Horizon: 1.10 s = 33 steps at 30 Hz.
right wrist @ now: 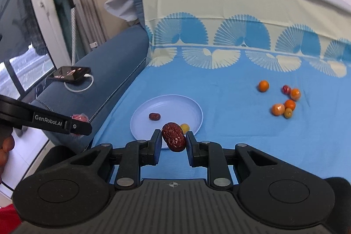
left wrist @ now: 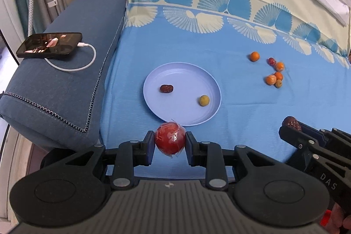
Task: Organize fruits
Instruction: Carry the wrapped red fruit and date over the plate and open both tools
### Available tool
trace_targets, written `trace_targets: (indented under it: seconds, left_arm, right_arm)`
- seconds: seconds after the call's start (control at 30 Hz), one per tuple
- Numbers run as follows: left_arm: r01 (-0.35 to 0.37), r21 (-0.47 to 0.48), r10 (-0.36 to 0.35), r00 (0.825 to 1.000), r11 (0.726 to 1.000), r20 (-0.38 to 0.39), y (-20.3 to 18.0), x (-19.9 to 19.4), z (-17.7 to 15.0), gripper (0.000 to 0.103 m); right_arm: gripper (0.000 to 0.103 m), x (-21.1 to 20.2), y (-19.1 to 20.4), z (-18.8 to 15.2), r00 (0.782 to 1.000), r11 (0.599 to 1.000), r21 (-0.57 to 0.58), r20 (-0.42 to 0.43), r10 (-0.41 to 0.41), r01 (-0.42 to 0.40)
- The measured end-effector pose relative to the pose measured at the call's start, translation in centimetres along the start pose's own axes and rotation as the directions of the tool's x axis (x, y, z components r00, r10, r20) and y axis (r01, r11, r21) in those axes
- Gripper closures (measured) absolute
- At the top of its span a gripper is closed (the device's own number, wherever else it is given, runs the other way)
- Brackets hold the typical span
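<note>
My left gripper [left wrist: 170, 141] is shut on a round red fruit in clear wrap [left wrist: 170, 139], just short of the near rim of the pale blue plate [left wrist: 175, 74]. On the plate lie a dark red date [left wrist: 166, 88] and a small green fruit [left wrist: 204, 100]. My right gripper [right wrist: 173, 139] is shut on a wrinkled red date [right wrist: 174, 137], hovering over the plate's [right wrist: 175, 106] near edge; that date [left wrist: 291, 123] also shows at the right of the left wrist view. Several small orange, red and green fruits [left wrist: 274, 71] lie loose on the blue cloth to the right.
The blue patterned cloth [left wrist: 241, 102] covers a sofa seat. A phone [left wrist: 49, 45] on a white cable rests on the blue armrest [left wrist: 65, 84] to the left. The backrest rises behind, draped in cloth. A window and curtain stand at far left.
</note>
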<state>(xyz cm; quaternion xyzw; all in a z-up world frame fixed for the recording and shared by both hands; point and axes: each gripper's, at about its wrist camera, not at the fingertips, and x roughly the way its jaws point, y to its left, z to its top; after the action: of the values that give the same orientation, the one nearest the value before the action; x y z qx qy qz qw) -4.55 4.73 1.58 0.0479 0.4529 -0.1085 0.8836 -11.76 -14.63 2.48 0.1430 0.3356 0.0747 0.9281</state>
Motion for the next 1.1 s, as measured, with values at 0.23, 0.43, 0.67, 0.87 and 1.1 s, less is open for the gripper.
trace_targets:
  seconds: [0.23,0.43,0.67,0.87,1.1]
  left_arm:
    - [0.019,-0.004,-0.019,1.0,1.0,0.01,0.1,-0.1,-0.2,0.071]
    - [0.024,-0.015,-0.024,1.0,1.0,0.005,0.5,0.1,-0.4,0.071]
    - [0.021,-0.016,-0.021,1.0,1.0,-0.007,0.7,0.8,-0.2,0.071]
    - [0.014,-0.026,-0.015,1.0,1.0,-0.013,1.1,1.5,0.2,0.071]
    - [0.011,-0.038,-0.012,1.0,0.999,-0.024,1.6,2.1,0.9,0.071]
  right_arm:
    - [0.078,0.2,1.0,-0.1,1.0,0.999,-0.029,-0.013,-0.018,0.018]
    - [0.078,0.2,1.4,0.0,1.0,0.999,-0.045,-0.019,-0.024,0.024]
    - [0.078,0.6,1.2,0.0,0.999,0.999,-0.041,-0.035,-0.027,0.025]
    - [0.078,1.3,1.2,0.1,0.998,0.999,-0.042,-0.054,-0.031,0.029]
    - [0.078,2.2,1.3,0.2,0.997,0.997,-0.067,-0.069,-0.033,0.029]
